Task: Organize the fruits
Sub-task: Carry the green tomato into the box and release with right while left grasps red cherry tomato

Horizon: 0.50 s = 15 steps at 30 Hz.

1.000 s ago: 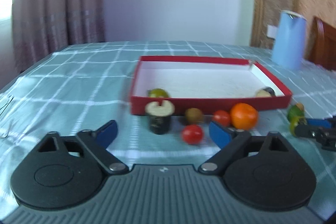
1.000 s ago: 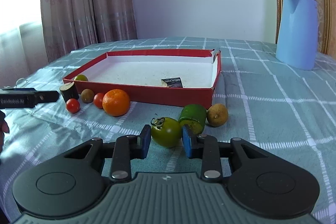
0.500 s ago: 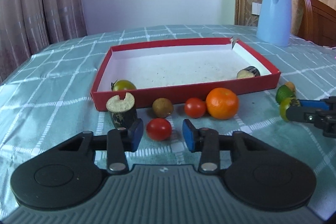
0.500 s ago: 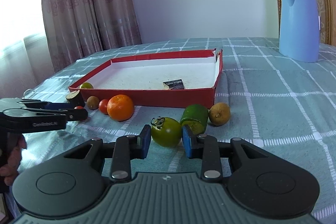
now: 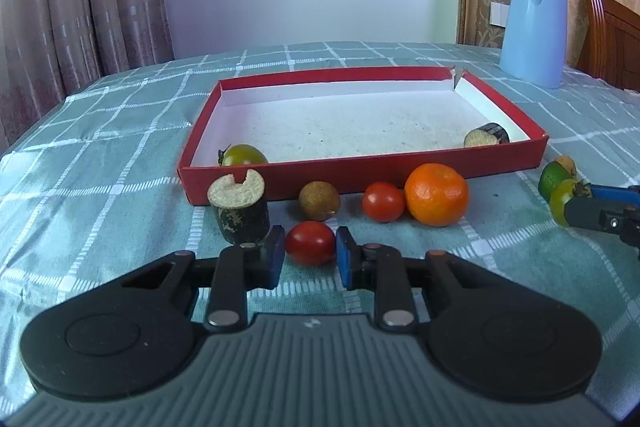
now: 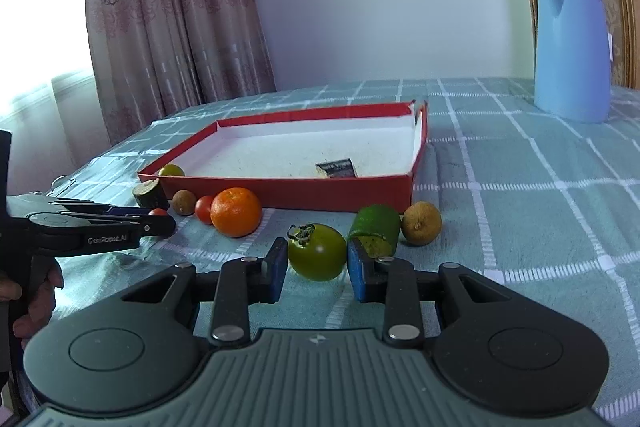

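Note:
A red tray point(image 5: 360, 173) point(image 6: 344, 187) lies on the checked tablecloth and holds a green tomato point(image 5: 244, 155) and a cut dark piece point(image 5: 486, 137). My left gripper point(image 5: 310, 253) is closed around a small red tomato point(image 5: 310, 242), with both pads touching it on the cloth. My right gripper point(image 6: 317, 267) is closed around a green tomato point(image 6: 317, 256), with its pads at the tomato's sides. In front of the tray lie an orange point(image 5: 436, 194), a second red tomato point(image 5: 383, 201), a brown round fruit point(image 5: 319, 200) and a cut cucumber stub point(image 5: 240, 209).
A green cucumber piece point(image 6: 376, 229) and a brown fruit point(image 6: 421, 223) lie just right of my right gripper. A blue kettle point(image 6: 572, 47) stands at the back right. A wooden chair point(image 5: 612, 43) is behind the table. Curtains hang at the left.
My left gripper moved forward onto the small red tomato and its fingers closed from wide open onto it. My right gripper stayed around the green tomato.

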Each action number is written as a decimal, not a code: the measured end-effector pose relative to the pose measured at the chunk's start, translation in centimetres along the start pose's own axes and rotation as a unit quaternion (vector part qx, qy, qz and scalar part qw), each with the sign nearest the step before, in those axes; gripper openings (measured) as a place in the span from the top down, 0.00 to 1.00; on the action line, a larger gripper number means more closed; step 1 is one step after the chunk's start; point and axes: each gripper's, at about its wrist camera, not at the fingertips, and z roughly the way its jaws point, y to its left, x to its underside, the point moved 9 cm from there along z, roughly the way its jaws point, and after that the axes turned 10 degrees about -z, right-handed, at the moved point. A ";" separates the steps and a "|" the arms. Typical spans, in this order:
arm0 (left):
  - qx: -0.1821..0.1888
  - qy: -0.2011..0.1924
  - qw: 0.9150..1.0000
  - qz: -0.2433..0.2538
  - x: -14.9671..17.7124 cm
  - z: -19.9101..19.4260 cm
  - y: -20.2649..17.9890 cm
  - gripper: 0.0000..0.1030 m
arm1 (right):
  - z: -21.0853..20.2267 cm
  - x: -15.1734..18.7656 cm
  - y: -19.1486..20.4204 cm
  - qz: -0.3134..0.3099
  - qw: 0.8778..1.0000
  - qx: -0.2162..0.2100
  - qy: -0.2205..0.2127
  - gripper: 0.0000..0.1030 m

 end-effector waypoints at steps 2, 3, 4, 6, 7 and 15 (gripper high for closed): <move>0.002 0.000 1.000 -0.005 0.0 0.0 0.1 0.76 | -0.2 -0.2 0.2 -0.008 1.000 0.002 -0.005 0.70; 0.002 -0.001 1.000 -0.008 0.0 0.0 0.1 0.76 | -0.1 -0.3 0.3 -0.013 1.000 0.005 -0.005 0.70; 0.004 0.000 1.000 -0.011 0.0 0.0 0.2 0.76 | -0.1 -0.6 0.4 -0.018 1.000 0.010 -0.005 0.70; 0.009 0.000 1.000 -0.020 -0.1 0.0 0.5 0.76 | 0.1 -1.6 0.7 -0.028 0.999 0.014 -0.009 0.70; 0.012 0.000 1.000 -0.024 -0.1 0.0 0.6 0.76 | 0.1 -2.3 0.8 -0.034 0.999 0.016 -0.014 0.70; 0.025 0.000 0.998 -0.054 -0.3 -0.2 1.3 0.76 | 5.3 -7.8 1.9 -0.071 0.997 0.027 0.004 0.70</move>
